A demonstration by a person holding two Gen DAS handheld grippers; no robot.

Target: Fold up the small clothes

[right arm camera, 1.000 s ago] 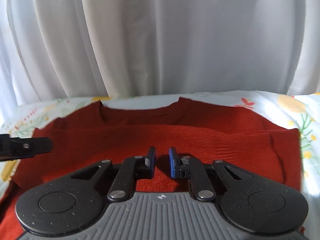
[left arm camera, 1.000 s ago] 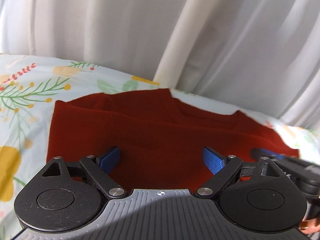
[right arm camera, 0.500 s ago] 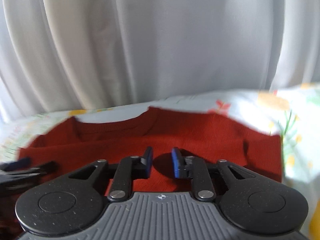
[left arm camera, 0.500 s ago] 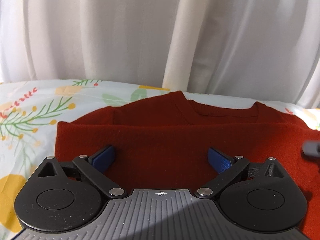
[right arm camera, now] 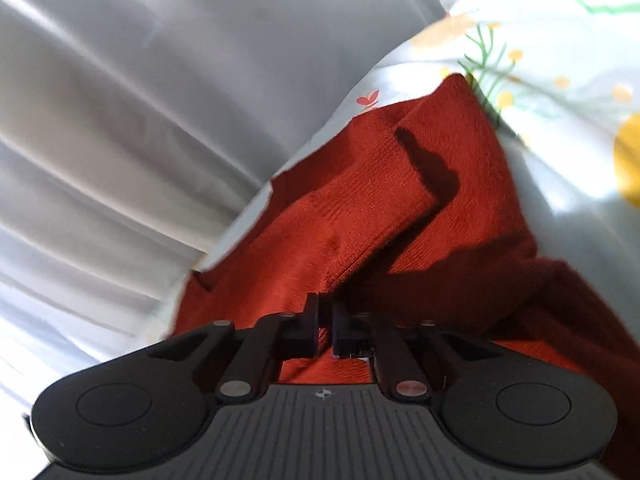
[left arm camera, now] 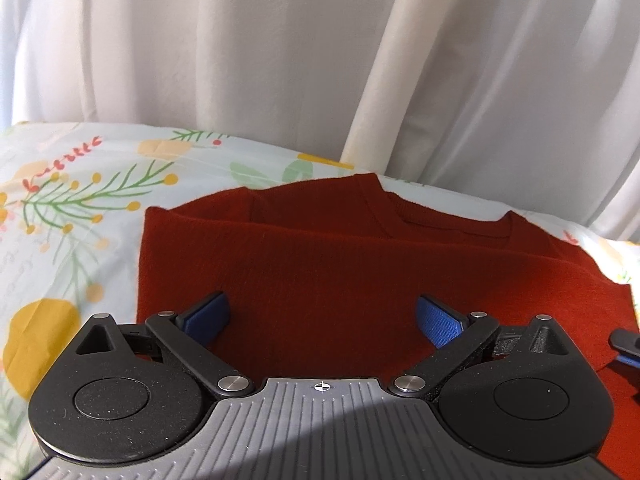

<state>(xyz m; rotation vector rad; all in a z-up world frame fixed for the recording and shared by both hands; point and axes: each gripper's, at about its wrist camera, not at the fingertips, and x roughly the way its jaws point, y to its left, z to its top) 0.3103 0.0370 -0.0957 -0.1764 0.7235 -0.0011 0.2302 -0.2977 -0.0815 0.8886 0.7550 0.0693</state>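
the red sweater lies on a bed sheet with yellow flowers and green twigs on it. in the left wrist view the sweater fills the middle of the frame. its neck hole is at the upper right of the red shape and one folded layer lies across the body. the left gripper sits over the near part of the sweater, at the bottom of the frame. its jaws are wide open, with one blue pad at the left and one at the right, and nothing is between them. a small dark and blue piece of the right gripper peeks in at the right edge. the right wrist view is tilted, so the sheet climbs to the upper right. there the right gripper has its jaws closed, almost touching, with red cloth pinched between them at the edge of a fold. a raised flap of sweater runs up from the jaws to the upper right. white curtains hang behind the bed, filling the top of the left wrist view and the left of the right wrist view.
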